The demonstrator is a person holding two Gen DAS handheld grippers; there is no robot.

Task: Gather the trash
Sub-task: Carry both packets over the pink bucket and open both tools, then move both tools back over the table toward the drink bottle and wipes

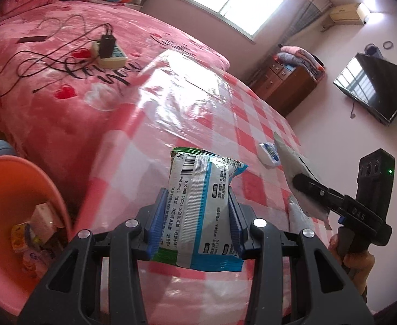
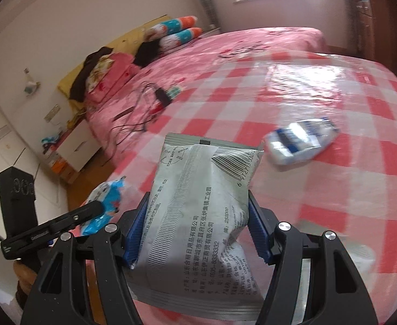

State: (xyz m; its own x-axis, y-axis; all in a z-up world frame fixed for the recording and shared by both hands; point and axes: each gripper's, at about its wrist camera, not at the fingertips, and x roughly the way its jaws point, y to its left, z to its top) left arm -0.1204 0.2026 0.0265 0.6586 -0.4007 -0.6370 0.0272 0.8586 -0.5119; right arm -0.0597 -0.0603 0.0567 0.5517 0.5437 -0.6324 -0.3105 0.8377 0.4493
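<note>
The left gripper (image 1: 197, 214) clamps a white wet-wipe packet with blue and green edges and a barcode (image 1: 201, 208) between its blue ribbed pads, holding it above the pink-and-white checked plastic tablecloth (image 1: 252, 113). The right gripper (image 2: 195, 224) pinches a crumpled silver-grey foil pouch printed with black text and a barcode (image 2: 198, 203) the same way, also lifted over the cloth. A small blue-and-white crinkled wrapper (image 2: 298, 143) lies flat on the checked cloth, well apart from both grippers. To the left, beside the table edge, stands an orange-pink plastic bin (image 1: 22, 178) with several wrappers inside. Behind the table a pink heart-print blanket (image 1: 49, 81) carries a black charger and tangled cables (image 1: 106, 46).
</note>
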